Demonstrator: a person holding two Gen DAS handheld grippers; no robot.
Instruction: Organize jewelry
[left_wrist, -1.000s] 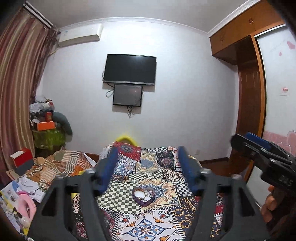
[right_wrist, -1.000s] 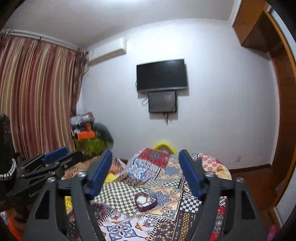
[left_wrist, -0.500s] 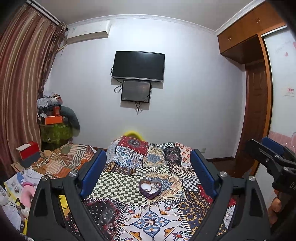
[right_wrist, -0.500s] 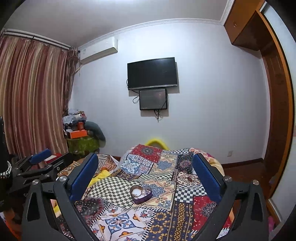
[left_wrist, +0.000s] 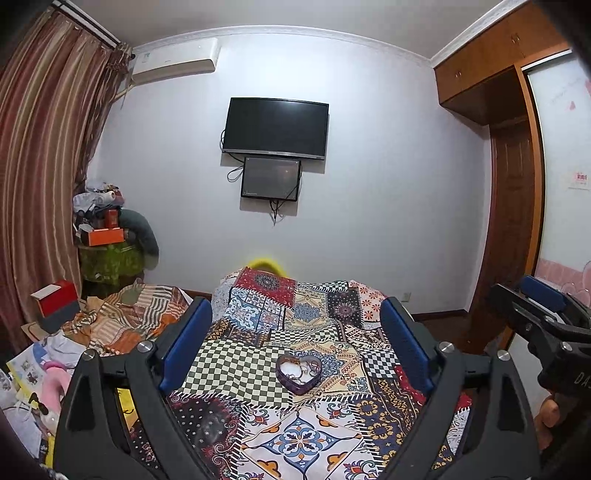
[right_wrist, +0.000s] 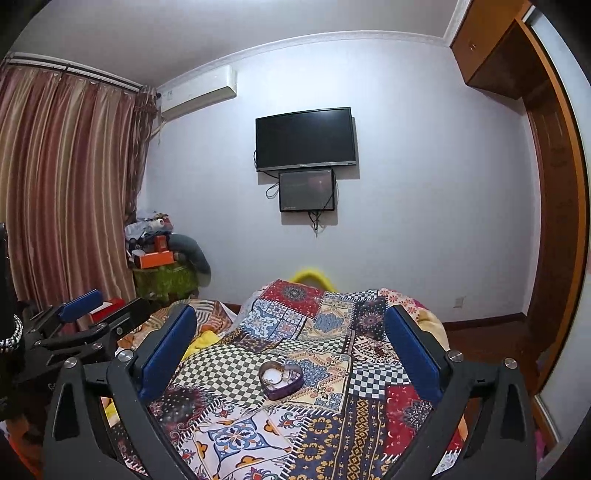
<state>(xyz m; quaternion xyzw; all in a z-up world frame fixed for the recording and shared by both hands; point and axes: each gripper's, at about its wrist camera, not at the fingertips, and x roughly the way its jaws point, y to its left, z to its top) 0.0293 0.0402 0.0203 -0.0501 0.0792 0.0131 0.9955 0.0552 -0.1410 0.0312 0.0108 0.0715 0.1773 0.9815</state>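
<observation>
Since the earlier frame, both tongs are seen spread wider. Left tongs (left_wrist: 295, 339) and right tongs (right_wrist: 291, 339) are held wide apart, empty. Lower centre, a heart-shaped dish (left_wrist: 298, 373) of jewelry (left_wrist: 308, 369) rests on the quilt (left_wrist: 295, 439); light, tangly chains are best pinched singly.

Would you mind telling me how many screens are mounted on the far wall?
2. The large black television hangs at the wall's centre, and a smaller dark monitor sits directly beneath it, cables dangling below. Both appear switched off. Nothing suggests another is hidden.
</observation>
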